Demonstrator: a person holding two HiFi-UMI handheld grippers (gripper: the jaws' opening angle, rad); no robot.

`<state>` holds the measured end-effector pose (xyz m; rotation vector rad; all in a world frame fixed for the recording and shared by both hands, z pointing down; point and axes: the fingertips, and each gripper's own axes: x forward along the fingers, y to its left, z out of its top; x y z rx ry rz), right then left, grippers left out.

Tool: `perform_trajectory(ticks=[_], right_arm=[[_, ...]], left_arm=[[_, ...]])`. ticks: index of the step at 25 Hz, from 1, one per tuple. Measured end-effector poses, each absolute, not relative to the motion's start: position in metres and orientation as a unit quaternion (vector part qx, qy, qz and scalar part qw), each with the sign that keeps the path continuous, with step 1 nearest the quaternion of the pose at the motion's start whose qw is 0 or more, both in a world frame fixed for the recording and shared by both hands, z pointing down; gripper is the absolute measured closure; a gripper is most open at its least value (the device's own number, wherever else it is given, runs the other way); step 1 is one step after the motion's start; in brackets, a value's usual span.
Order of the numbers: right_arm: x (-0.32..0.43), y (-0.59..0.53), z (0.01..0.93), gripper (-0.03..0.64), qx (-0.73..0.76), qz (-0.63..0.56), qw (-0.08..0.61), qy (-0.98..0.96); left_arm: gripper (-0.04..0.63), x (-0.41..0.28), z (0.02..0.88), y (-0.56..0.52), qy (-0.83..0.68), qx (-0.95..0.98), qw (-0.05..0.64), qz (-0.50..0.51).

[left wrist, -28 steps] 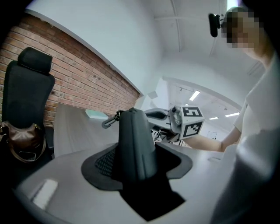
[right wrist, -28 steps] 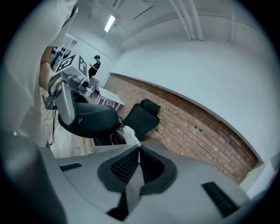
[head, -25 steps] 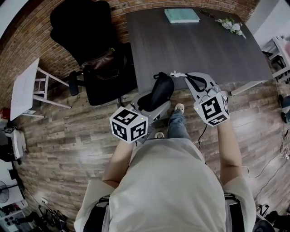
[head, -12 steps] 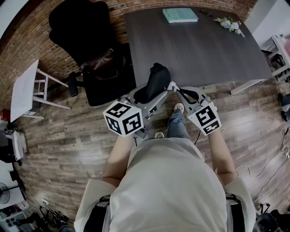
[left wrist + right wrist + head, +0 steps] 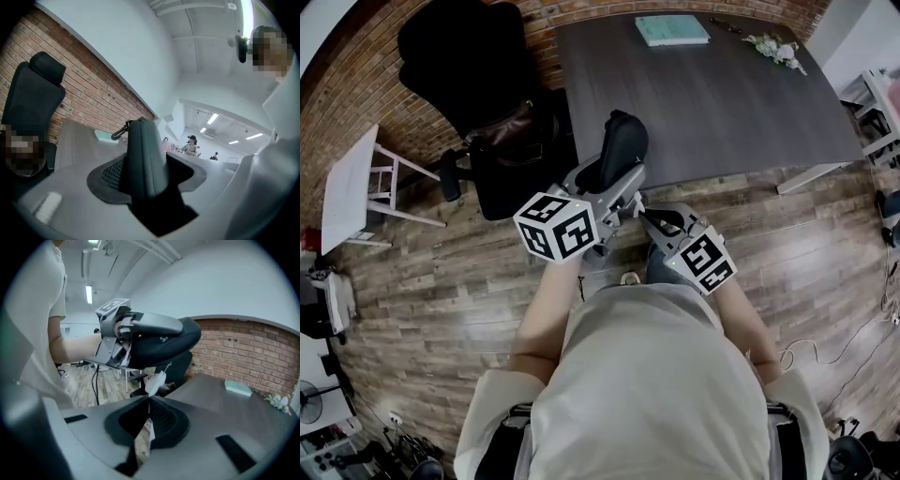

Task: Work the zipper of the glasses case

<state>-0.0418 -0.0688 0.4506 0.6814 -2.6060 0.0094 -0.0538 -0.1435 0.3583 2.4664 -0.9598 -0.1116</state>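
The black glasses case [image 5: 619, 155] stands up in my left gripper [image 5: 606, 184], whose jaws are shut on its lower part, over the near edge of the table. In the left gripper view the case [image 5: 143, 154] fills the gap between the pads. A white zipper pull [image 5: 155, 382] hangs from the case [image 5: 159, 343] and runs down into my right gripper [image 5: 149, 401], whose jaws are shut on it. In the head view the right gripper [image 5: 640, 213] sits just below and right of the case, close to the person's body.
A dark grey table [image 5: 722, 94] carries a teal book [image 5: 673, 30] and a white flower sprig [image 5: 776, 49] at its far edge. A black office chair [image 5: 478, 56] with a brown bag [image 5: 511, 127] stands at its left. A white side table [image 5: 352, 183] is further left.
The right gripper has travelled down and left from beside the table edge to just under the case. The left gripper has carried the case up toward the table.
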Motion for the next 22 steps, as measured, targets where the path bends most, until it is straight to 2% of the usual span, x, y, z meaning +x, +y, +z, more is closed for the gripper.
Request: perform_trajectory(ticks=[6, 11, 18, 19, 22], right_arm=[[-0.067, -0.042, 0.454, 0.614, 0.179, 0.049, 0.206, -0.961], [-0.083, -0.027, 0.443, 0.614, 0.136, 0.106, 0.157, -0.972], [-0.065, -0.051, 0.461, 0.611, 0.174, 0.12, 0.17, -0.963], [-0.059, -0.057, 0.467, 0.605, 0.19, 0.126, 0.173, -0.958], [-0.039, -0.076, 0.485, 0.533, 0.236, 0.16, 0.176, -0.942]], left_arm=[[0.342, -0.056, 0.354, -0.161, -0.359, 0.897, 0.25, -0.065], [0.342, -0.047, 0.361, -0.17, -0.357, 0.896, 0.255, -0.066], [0.342, -0.041, 0.382, -0.196, -0.372, 0.889, 0.262, -0.05], [0.342, -0.041, 0.386, -0.201, -0.376, 0.888, 0.26, -0.044], [0.342, -0.039, 0.396, -0.218, -0.386, 0.885, 0.26, -0.03]])
